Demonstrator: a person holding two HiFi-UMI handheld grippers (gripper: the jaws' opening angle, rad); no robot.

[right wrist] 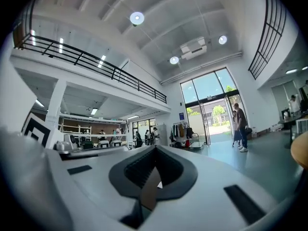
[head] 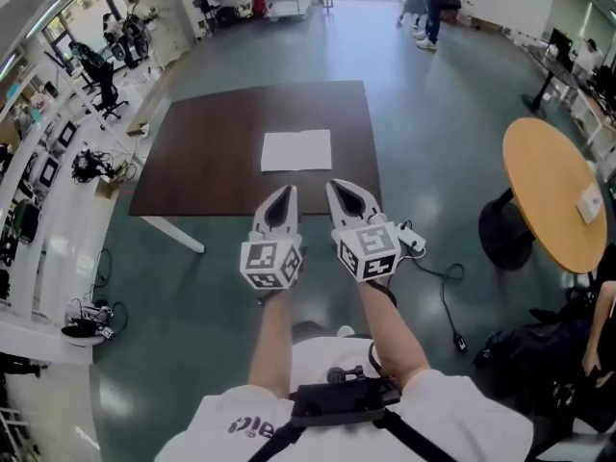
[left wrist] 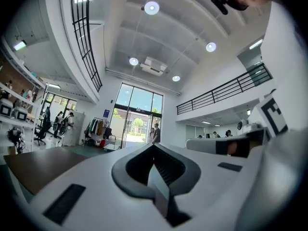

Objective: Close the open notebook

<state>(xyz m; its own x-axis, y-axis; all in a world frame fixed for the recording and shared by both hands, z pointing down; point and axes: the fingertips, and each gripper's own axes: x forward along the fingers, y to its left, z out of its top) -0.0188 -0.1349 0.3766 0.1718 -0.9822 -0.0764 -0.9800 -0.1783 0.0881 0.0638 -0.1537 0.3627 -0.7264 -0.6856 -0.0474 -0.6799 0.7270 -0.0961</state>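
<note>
An open white notebook (head: 296, 150) lies flat on the dark brown table (head: 212, 152), near the middle of its right half. Both grippers hover side by side over the floor at the table's near edge, pointing level toward the notebook and well short of it. My left gripper (head: 286, 192) is shut with nothing in it, and my right gripper (head: 339, 187) is likewise shut and empty. In the left gripper view the jaws (left wrist: 154, 148) meet at the tips, with a corner of the table (left wrist: 38, 165) at the left. The right gripper view shows its jaws (right wrist: 154, 150) closed; the notebook is out of sight there.
A round orange table (head: 553, 191) stands at the right. A white power strip and black cable (head: 416, 243) lie on the floor just right of the right gripper. Black bags (head: 525, 354) sit at lower right. Desks with equipment line the left wall. People (head: 433, 8) stand far back.
</note>
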